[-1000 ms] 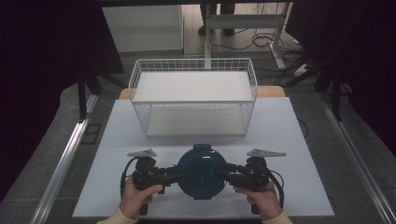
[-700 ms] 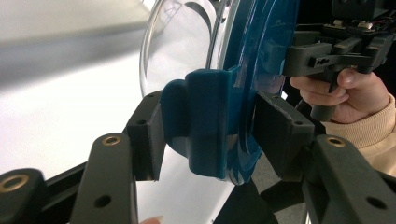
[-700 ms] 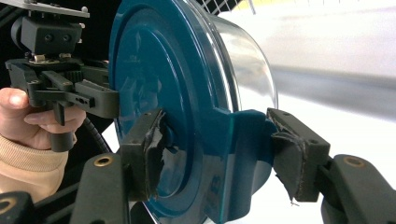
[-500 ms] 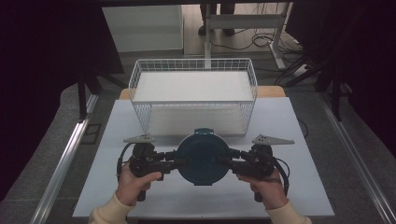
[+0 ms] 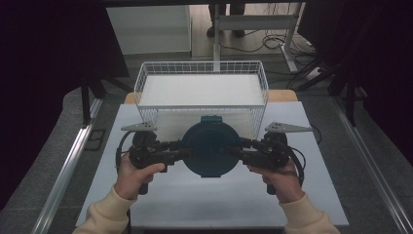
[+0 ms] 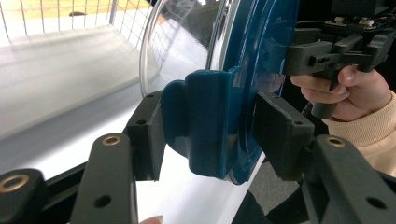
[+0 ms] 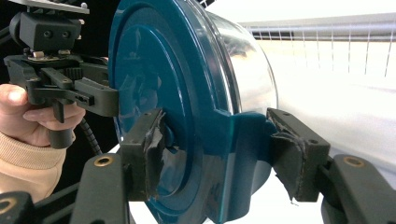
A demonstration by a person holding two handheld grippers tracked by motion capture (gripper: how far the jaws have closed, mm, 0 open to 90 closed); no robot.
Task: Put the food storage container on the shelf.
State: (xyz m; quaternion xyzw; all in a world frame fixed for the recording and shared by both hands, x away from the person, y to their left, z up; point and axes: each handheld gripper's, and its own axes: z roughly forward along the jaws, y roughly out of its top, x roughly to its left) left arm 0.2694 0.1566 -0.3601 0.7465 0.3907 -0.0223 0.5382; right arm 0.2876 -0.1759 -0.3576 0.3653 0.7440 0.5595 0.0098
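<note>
A round container (image 5: 209,148) with a dark teal lid and a clear body hangs above the white table, lid facing up in the high view. My left gripper (image 5: 187,151) is shut on its left edge and my right gripper (image 5: 233,150) on its right edge. In the left gripper view the pads (image 6: 148,140) clamp a teal lid clip (image 6: 205,121) with the lid (image 6: 264,56) behind it. Seen from the right gripper view, my right gripper (image 7: 217,149) squeezes the opposite clip and the rim of the container (image 7: 159,88). The container's far edge is close to the basket's front wall.
A white wire basket (image 5: 200,64) stands at the back of the table with a white liner inside. The white table (image 5: 209,204) runs from the basket to the near edge. Metal rails (image 5: 68,170) flank the table; cables lie on the floor behind.
Both grippers have carried the container away from the person, toward the basket, and it now sits closer to the basket's front wall. The grip on both sides is unchanged.
</note>
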